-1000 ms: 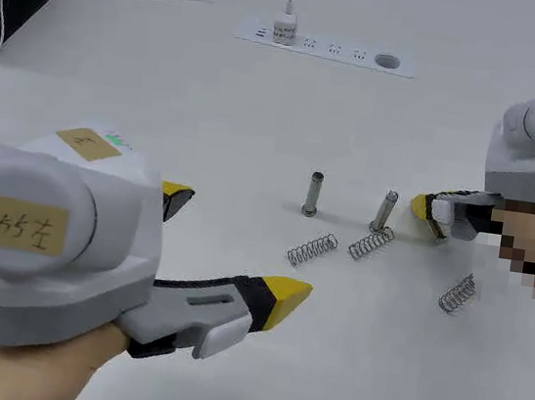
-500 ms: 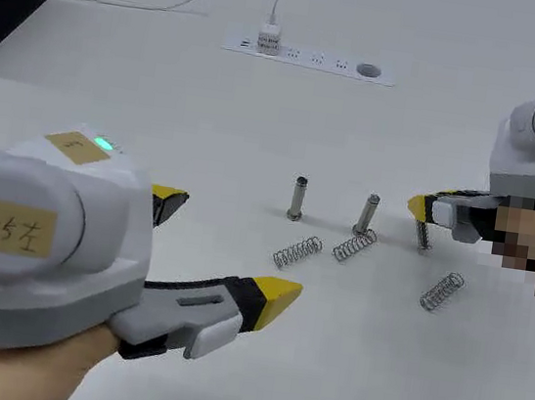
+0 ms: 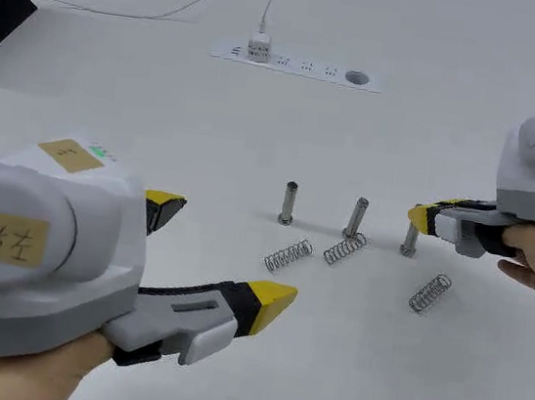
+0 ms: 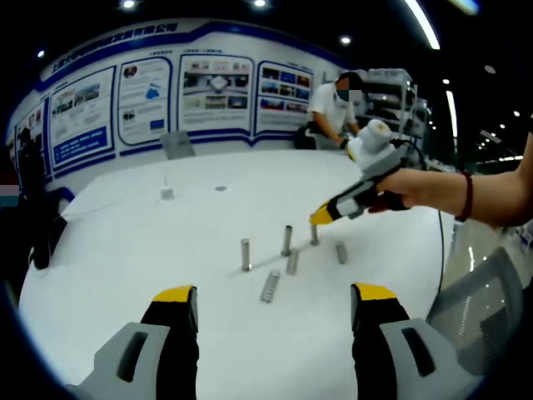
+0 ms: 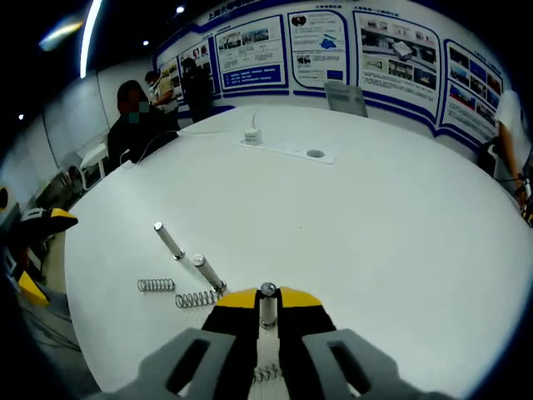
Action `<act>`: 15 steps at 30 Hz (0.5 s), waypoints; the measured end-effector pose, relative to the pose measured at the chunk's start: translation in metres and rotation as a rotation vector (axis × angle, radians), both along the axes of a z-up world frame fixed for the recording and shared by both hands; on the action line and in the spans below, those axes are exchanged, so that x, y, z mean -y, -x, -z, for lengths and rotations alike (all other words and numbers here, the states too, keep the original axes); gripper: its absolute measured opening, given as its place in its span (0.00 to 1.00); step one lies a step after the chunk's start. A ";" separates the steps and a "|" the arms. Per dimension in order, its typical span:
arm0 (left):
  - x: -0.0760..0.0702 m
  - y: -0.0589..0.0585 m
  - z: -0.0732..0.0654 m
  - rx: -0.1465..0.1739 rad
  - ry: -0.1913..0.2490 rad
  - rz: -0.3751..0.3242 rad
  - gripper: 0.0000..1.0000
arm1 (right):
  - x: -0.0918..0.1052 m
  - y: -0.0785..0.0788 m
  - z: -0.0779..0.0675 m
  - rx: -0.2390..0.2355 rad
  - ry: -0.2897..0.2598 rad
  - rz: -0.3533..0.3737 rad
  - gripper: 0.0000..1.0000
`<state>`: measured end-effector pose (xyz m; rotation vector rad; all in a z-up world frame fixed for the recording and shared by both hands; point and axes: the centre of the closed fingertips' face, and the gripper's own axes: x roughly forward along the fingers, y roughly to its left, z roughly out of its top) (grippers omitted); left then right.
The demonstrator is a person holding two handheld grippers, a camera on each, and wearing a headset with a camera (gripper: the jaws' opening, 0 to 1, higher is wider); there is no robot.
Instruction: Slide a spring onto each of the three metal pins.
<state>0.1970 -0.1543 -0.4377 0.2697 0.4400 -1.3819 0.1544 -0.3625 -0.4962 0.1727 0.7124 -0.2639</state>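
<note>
— What has your right hand-held gripper (image 3: 421,218) got hold of?

— The rightmost pin (image 3: 409,242). My jaws are closed on it near the top, and in the right gripper view its round head sits between my two yellow tips. The pin stands upright with its foot on the white bench (image 3: 161,107).

— And the other one?

— My left hand-held gripper (image 3: 220,249) is spread wide and holds nothing. It hovers over the bench on the near left, well apart from the parts.

— Where are the rest of the parts?

— The leftmost pin (image 3: 288,204) stands upright on its own. The middle pin (image 3: 355,218) leans to the right, with a spring (image 3: 345,248) lying at its foot. A second spring (image 3: 288,255) lies just left of that one, in front of the leftmost pin. The third spring (image 3: 430,292) lies nearer to me, right of the pin I'm gripping and apart from it. All three springs lie flat on the bench, none on a pin yet.

— Anything further back?

— A power strip (image 3: 295,65) with a white plug (image 3: 259,49) in it.
</note>
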 end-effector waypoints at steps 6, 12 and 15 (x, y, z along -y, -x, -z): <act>-0.001 0.001 0.001 0.004 -0.006 0.004 0.76 | -0.004 0.007 -0.001 -0.022 0.033 -0.019 0.09; -0.002 0.001 0.001 0.010 -0.009 0.006 0.75 | -0.006 0.010 0.000 -0.038 0.055 -0.034 0.09; -0.002 0.001 0.001 0.013 -0.009 0.007 0.75 | -0.006 0.011 0.000 -0.040 0.054 -0.037 0.09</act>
